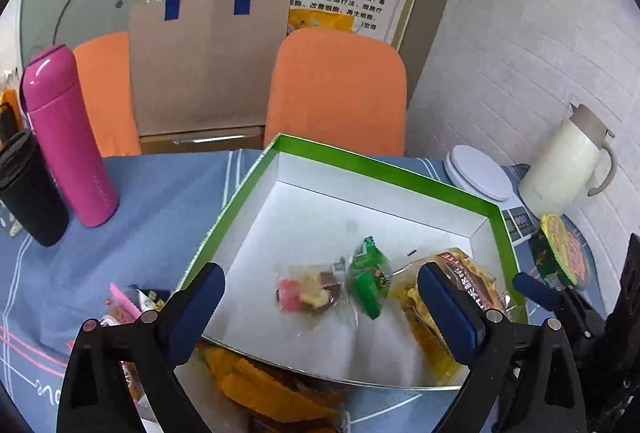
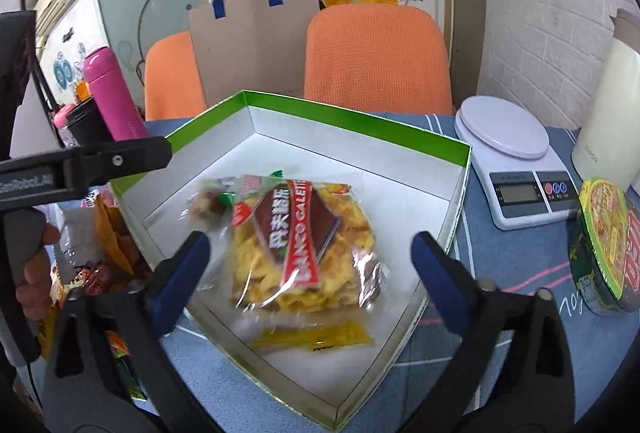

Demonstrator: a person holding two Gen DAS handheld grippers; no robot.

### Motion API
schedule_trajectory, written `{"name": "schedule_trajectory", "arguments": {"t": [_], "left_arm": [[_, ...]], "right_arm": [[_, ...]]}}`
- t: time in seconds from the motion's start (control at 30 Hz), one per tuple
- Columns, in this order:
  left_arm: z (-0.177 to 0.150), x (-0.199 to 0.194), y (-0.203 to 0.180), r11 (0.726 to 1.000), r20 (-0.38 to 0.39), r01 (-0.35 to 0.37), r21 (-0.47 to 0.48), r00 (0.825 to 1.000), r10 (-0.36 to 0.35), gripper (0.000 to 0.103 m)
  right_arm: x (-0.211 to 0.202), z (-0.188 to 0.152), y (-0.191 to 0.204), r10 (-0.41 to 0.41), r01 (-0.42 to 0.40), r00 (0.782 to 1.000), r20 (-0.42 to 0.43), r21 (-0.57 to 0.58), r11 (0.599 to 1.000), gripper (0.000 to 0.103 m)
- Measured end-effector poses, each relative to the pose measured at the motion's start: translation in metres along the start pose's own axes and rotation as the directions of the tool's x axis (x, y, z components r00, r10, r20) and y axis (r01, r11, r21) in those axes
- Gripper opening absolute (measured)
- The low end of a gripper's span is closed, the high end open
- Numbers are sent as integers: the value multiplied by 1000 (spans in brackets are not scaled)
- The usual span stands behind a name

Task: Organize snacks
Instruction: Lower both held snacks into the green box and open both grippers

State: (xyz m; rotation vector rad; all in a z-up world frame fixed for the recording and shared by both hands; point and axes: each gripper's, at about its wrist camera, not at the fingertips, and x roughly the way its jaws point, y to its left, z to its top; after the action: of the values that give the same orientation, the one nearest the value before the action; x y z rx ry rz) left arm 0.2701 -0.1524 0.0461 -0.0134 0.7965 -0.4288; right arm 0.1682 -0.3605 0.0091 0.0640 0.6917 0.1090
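Green-edged box [image 2: 464, 161] lies under both wide-open, empty tongs, left [image 1: 320, 307] and right [image 2: 310, 261], its far half bare. Between the right tongs' fingers lies a clear, red-labelled biscuit pack [image 2: 304, 245]; a yellow packet [image 2: 316, 337] lies nearer.

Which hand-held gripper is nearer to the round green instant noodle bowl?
Right. The right hand-held gripper is over the box's right part, the round green instant noodle bowl just right of it. The left hand-held gripper is over the box's left side, farther away.
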Motion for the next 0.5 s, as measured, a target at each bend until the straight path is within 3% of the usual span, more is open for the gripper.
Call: {"name": "schedule_trajectory", "arguments": {"t": [0.07, 0.2, 0.5], "left_arm": [[-2, -1, 0, 999, -4, -25, 20, 1000, 25, 99], [-8, -15, -1, 1000, 0, -5, 17, 1000, 5, 99], [-24, -94, -4, 998, 117, -53, 41, 992, 48, 99]], "right_arm": [[-1, 2, 2, -16, 16, 1000, -3, -14, 1000, 102], [-18, 3, 4, -23, 23, 1000, 4, -2, 1000, 102], [-93, 0, 27, 19, -20, 993, 113, 6, 1000, 102]]}}
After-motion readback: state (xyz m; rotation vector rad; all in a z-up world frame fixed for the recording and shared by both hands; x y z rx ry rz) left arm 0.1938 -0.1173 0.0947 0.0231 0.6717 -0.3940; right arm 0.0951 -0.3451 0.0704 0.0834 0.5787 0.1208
